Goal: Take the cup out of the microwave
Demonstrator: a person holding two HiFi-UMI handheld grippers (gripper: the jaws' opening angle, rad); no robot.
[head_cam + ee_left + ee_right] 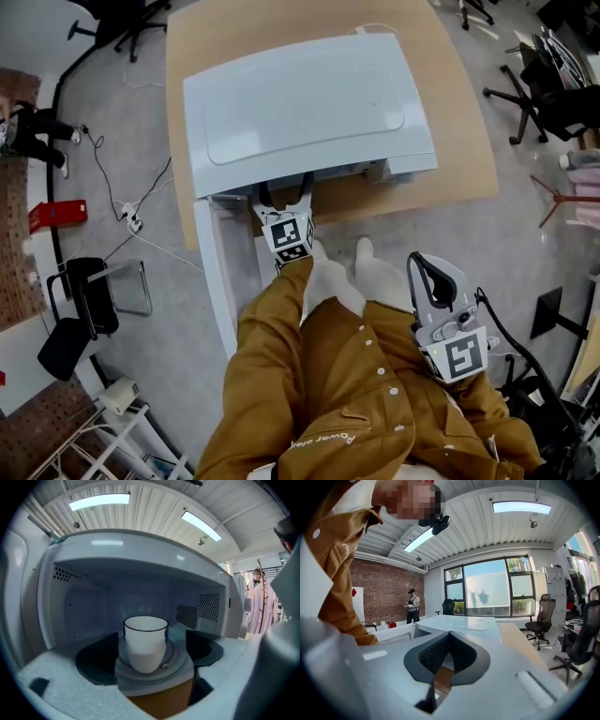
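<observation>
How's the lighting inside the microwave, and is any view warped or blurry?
Left gripper view: the microwave cavity is dim and bluish, yet the white cup reads clearly; fisheye curves the edges. Right gripper view: bright window, same fisheye bend. Head view: even light, no blur.

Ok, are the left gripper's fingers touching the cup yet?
Apart. The left gripper view shows the fingers spread wide, with a strip of grey turntable visible between each one and the white cup inside the microwave.
</observation>
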